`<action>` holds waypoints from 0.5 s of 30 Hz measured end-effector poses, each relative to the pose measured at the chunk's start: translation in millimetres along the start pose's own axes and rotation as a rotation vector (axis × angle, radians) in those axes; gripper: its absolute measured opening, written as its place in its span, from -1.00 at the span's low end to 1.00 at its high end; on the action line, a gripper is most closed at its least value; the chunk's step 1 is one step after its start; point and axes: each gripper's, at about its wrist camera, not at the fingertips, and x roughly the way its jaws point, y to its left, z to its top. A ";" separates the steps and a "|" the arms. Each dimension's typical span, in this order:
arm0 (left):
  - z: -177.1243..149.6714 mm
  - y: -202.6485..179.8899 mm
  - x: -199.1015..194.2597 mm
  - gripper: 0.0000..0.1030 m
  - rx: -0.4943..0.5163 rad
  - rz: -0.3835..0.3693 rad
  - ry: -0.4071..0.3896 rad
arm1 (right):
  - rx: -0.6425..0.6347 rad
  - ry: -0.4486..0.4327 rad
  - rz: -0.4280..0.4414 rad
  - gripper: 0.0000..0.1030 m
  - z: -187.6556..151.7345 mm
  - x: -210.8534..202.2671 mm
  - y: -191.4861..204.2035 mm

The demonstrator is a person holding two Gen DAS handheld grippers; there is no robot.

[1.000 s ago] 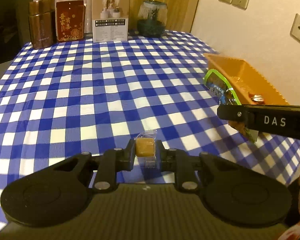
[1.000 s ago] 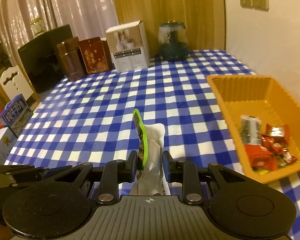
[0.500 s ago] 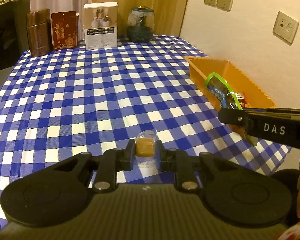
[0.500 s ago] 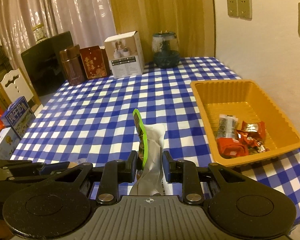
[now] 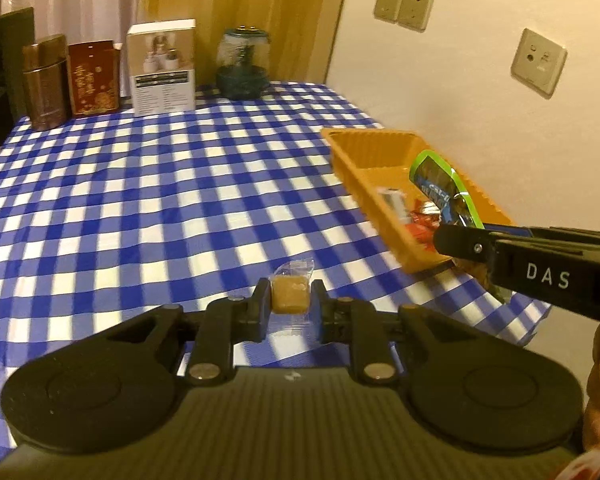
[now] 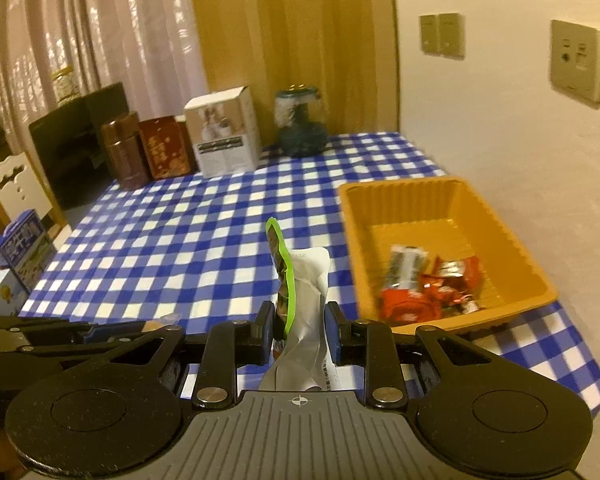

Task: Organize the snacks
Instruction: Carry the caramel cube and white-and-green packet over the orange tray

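My left gripper (image 5: 291, 307) is shut on a small tan candy in clear wrap (image 5: 289, 299), held above the blue checked tablecloth (image 5: 148, 200). My right gripper (image 6: 299, 330) is shut on a green-edged snack pouch (image 6: 300, 280), which also shows in the left wrist view (image 5: 442, 190). The orange tray (image 6: 420, 194) sits to the right near the wall and holds red wrapped snacks (image 6: 432, 292) and a silver packet (image 6: 406, 264). The tray also shows in the left wrist view (image 5: 364, 148). Both grippers hover left of the tray near the table's front edge.
At the table's far end stand a brown canister (image 5: 46, 80), a red box (image 5: 94, 76), a white box (image 5: 162, 66) and a glass jar (image 5: 242, 64). The wall (image 5: 480, 80) with sockets runs along the right. Boxes (image 6: 20, 244) and a white chair (image 6: 16, 184) stand off the table's left.
Both grippers have drawn back and risen with their snacks still held. More of the tray and its contents show in both views now.
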 end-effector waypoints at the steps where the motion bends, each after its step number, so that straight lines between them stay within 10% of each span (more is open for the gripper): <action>1: 2.5 -4.7 2.1 -0.65 -0.003 -0.014 0.001 | 0.006 -0.003 -0.007 -0.47 1.5 -1.4 -4.5; 15: 37.4 -83.7 40.6 -0.65 0.059 -0.141 -0.003 | 0.088 -0.038 -0.130 -0.47 18.2 -14.3 -91.5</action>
